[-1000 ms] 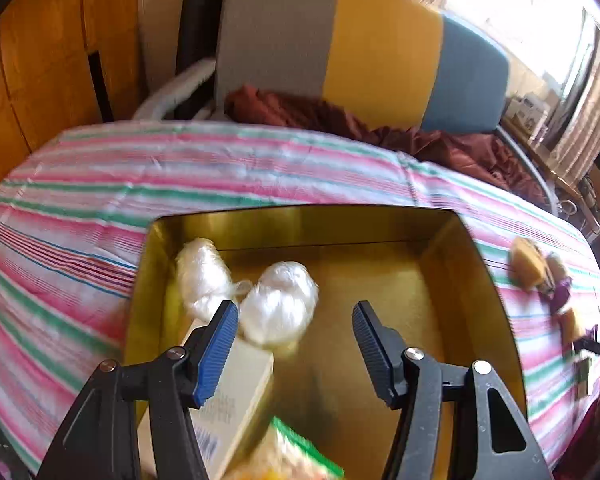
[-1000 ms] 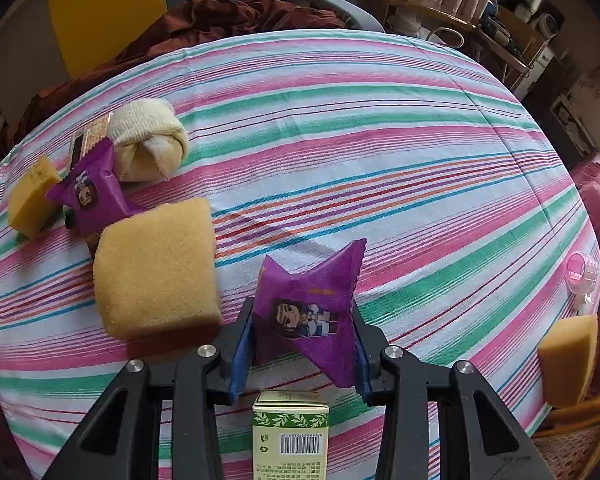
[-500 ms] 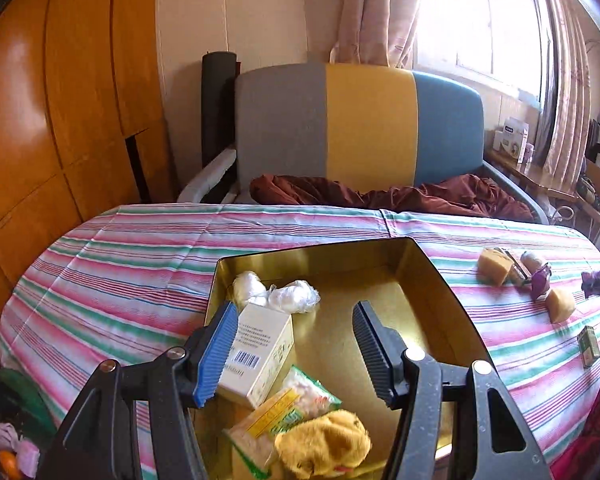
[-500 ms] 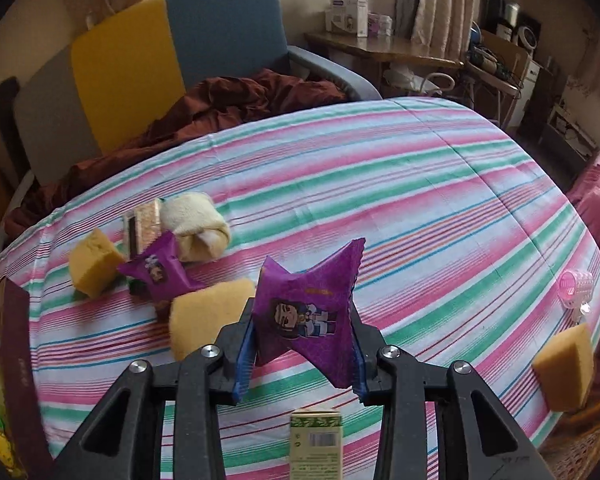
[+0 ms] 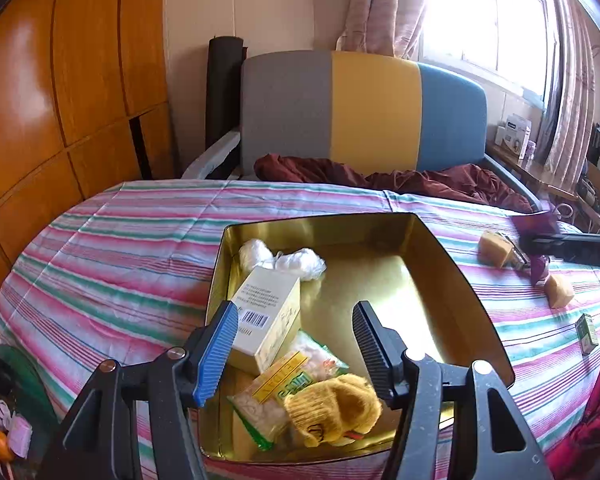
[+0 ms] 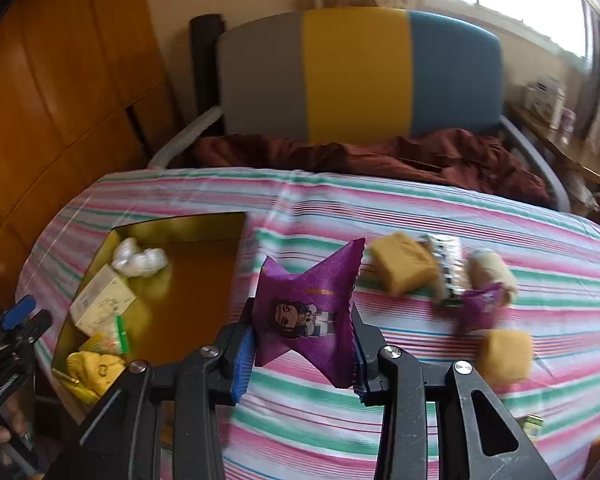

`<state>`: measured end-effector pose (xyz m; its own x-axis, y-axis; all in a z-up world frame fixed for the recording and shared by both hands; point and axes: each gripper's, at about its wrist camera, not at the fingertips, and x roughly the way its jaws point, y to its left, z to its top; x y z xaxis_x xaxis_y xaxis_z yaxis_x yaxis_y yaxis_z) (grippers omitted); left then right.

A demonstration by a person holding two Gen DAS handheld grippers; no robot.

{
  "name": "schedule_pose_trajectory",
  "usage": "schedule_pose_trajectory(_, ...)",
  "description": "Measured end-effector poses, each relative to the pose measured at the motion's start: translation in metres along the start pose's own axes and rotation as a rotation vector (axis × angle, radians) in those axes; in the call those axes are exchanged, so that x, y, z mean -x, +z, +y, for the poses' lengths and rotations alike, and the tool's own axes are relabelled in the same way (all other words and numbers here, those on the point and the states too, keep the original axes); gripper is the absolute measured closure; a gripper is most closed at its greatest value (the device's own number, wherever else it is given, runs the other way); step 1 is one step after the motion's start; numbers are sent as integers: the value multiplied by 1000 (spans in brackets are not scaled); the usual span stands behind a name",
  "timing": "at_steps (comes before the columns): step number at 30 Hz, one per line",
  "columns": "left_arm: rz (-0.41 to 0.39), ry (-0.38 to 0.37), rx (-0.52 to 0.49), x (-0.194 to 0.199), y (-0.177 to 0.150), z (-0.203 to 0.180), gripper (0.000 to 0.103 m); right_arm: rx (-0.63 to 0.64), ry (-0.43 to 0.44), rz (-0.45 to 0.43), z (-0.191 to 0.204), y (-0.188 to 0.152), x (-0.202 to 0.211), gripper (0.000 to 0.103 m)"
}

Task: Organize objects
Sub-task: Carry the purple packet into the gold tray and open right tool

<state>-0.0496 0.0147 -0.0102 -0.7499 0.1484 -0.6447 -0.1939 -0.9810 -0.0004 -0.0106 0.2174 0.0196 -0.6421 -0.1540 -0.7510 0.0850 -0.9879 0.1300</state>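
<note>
Gripping a purple snack packet [image 6: 308, 312] in the right claw [image 6: 302, 354] above the striped counter [image 6: 380, 208], beside the gold tin [image 5: 452, 280]; hovering the left claw [image 5: 294, 346], released, over it.

black fingers [image 5: 370, 334], blue ribbed pads [image 5: 216, 350], silver screws

Gold tin [image 5: 456, 276] right half bare, left side crowded by box [image 5: 266, 312], yellow knit [image 5: 332, 408] near front wall.
</note>
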Motion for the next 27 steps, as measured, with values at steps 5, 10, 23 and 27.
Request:
schedule_pose_trajectory(5,39,-3,50,-6,-7,22,43,122,117,83,80,4,-45,63)
schedule_pose_trajectory(10,81,4,149,-9,-16,52,43,116,167,189,121,0,-98,62)
schedule_pose_trajectory(23,74,-4,165,-12,-21,61,43,78,236,190,140,-19,-121,41)
schedule_pose_trajectory(27,75,-25,148,-11,-22,51,43,86,220,164,129,-25,-103,36)
